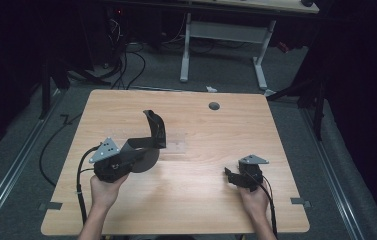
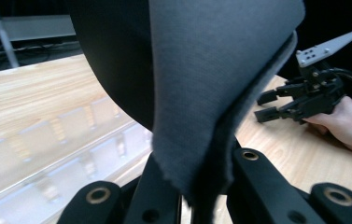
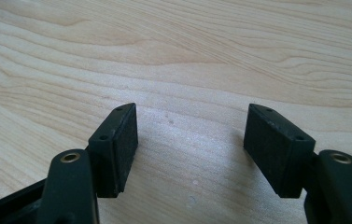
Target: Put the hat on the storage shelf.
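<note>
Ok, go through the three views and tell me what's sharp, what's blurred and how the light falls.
High view: table lit, surroundings dark. Left gripper view: grey fabric close and soft, clear tray blurred and hazy. Right gripper view: pads and wood grain sharp, faint shadows beside them.

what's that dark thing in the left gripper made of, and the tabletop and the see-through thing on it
The dark item in the left gripper looks like soft fabric, matte grey: fine weave, a frayed edge, and it bends limply. The table looks like pale wood or a wood-look laminate, with visible grain and a slight sheen; which one is unclear. The see-through piece looks like clear plastic with ribs, though blur leaves that open.
</note>
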The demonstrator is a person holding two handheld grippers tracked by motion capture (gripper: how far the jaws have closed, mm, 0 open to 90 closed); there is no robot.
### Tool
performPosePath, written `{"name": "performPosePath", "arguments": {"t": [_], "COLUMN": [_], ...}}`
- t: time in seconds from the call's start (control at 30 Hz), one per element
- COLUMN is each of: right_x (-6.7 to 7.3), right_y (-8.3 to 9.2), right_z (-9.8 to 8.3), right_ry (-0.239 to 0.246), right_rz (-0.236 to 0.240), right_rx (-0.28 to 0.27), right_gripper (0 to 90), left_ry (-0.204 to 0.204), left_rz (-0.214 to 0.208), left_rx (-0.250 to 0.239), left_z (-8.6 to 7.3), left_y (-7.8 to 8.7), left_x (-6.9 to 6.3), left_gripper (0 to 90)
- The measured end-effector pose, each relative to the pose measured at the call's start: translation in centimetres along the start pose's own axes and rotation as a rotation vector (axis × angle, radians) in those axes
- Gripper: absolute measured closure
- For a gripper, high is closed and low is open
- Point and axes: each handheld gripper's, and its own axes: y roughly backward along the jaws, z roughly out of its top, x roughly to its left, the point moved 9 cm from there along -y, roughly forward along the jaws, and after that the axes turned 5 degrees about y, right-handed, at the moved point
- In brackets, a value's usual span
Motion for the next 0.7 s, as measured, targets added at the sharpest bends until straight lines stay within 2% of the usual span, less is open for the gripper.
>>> {"name": "performPosePath", "arguments": {"t": [0.4,0.7], "right_x": [0.0,0.0], "right_y": [0.0,0.0], "right_z": [0.0,0.0], "right_ry": [0.000,0.001], "right_rz": [0.000,0.000], "right_rx": [0.000,0.000], "right_gripper": [35.5,35.4], "left_ry": [0.014,-0.008], "left_rz": [0.054,0.097], "left_rx": [-0.050,-0.099], "left_z": [2.4,4.7], "left_y": [1.1,2.1], "left_x": [2.1,3.5], "left_gripper": [85.5,85.5]}}
